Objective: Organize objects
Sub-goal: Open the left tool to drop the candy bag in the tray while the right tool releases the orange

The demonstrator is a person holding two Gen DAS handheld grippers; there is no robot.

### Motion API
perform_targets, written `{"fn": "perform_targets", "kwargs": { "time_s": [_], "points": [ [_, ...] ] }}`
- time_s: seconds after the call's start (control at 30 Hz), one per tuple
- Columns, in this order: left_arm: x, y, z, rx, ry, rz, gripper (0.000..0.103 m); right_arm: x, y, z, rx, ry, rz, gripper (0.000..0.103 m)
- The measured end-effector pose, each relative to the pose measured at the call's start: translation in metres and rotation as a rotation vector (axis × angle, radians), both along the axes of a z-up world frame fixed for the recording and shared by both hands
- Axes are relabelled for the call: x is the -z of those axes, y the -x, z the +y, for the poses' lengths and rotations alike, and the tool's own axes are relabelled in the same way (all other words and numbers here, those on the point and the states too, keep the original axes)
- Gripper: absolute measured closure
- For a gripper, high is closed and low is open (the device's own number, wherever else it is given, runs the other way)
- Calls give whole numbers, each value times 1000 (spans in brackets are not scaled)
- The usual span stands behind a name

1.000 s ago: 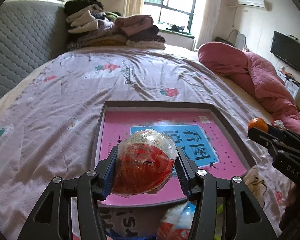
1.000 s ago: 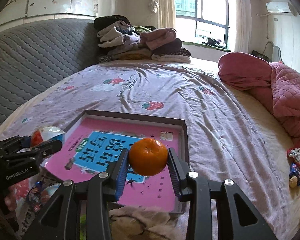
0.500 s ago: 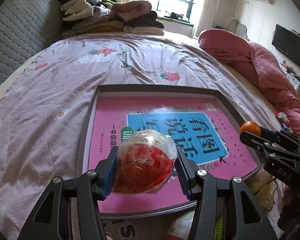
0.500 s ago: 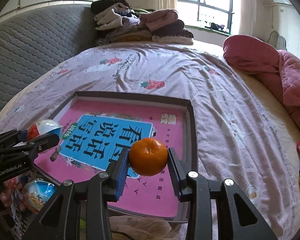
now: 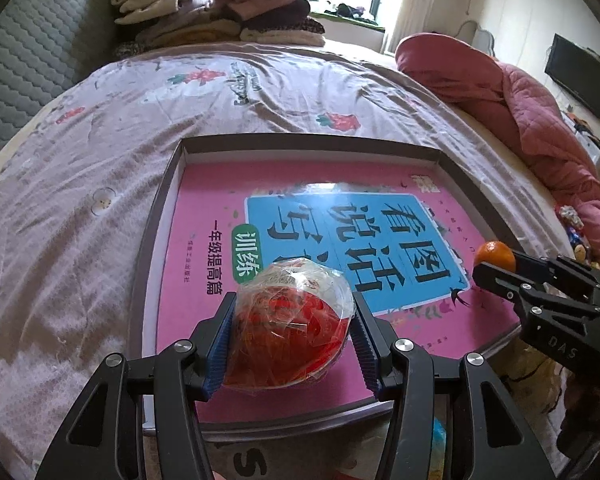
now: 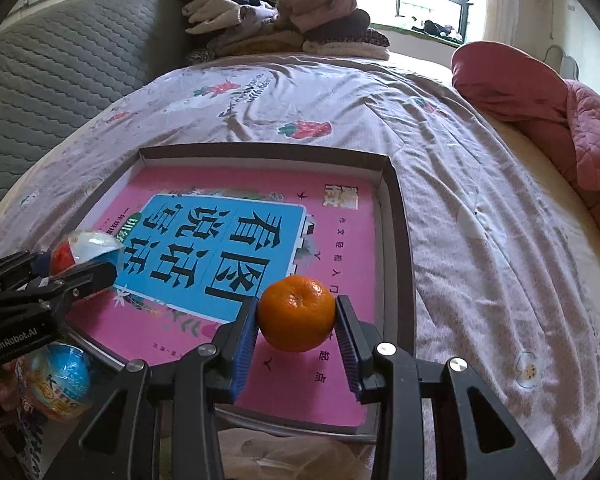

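Lilac sheeting printed with strawberries covers the bed [image 5: 112,184], and on it lies a shallow grey-rimmed box [image 5: 156,216] with a pink book [image 5: 204,208] flat inside. Above the box's near left part the left gripper [image 5: 292,332] has its jaws about half spread and clamped on a red-and-white egg toy [image 5: 292,320] in crinkly wrap. Over the near right part the right gripper [image 6: 296,316] pinches an orange [image 6: 296,312] between its blue pads, jaws likewise partly apart.
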State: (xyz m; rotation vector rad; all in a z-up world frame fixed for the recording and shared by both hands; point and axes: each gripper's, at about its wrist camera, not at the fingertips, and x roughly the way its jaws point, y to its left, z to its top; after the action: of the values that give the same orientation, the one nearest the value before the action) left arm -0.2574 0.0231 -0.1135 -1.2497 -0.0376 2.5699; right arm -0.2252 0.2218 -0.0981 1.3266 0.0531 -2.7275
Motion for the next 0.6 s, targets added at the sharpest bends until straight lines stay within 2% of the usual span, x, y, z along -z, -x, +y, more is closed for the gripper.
{"fn": "perform_targets", "kwargs": {
  "time_s": [0.53, 0.6],
  "points": [
    [2, 1, 1, 1, 15, -15, 47, 2, 2, 0, 21, 3, -17, 64],
    [2, 1, 1, 0, 15, -22, 46, 0, 1, 1, 22, 2, -12, 61]
  ]
}}
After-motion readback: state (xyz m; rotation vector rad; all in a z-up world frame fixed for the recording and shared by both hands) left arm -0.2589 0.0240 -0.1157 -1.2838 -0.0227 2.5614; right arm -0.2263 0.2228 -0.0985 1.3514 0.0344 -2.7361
